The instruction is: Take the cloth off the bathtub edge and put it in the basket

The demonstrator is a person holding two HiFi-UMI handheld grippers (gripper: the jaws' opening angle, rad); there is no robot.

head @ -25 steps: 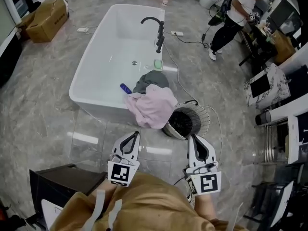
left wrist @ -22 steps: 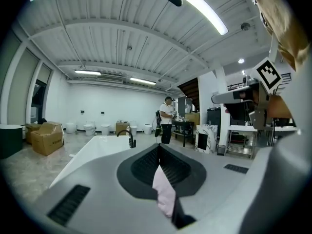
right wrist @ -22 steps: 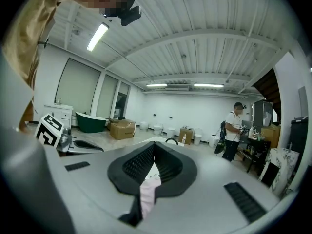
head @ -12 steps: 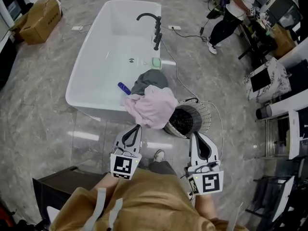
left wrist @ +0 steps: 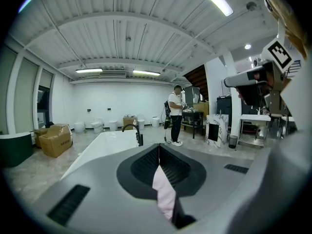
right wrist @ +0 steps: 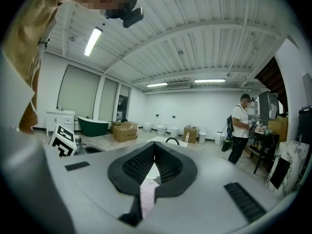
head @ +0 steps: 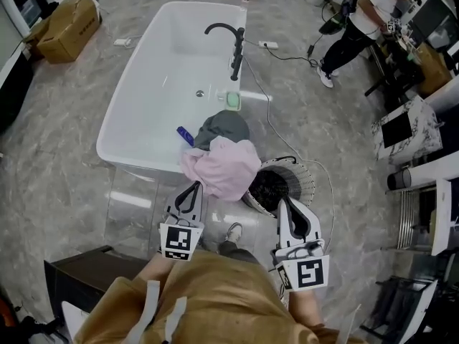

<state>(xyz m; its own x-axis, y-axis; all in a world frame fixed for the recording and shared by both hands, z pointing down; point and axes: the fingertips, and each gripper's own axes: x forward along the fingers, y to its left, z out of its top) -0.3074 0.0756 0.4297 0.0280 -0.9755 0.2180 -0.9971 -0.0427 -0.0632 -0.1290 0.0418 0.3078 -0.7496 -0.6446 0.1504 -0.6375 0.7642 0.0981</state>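
Pink cloth (head: 224,167) looks soft, light and limp, draped over the tub (head: 133,160) edge; pinch its hanging lower fold. Left gripper (head: 196,185) and right gripper (head: 282,201) are both clenched, empty.

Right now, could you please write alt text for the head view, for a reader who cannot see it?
A pink cloth hangs over the near edge of a white bathtub, with a grey cloth behind it and a basket at its right. Below, the left gripper and right gripper, both shut, reach toward them.
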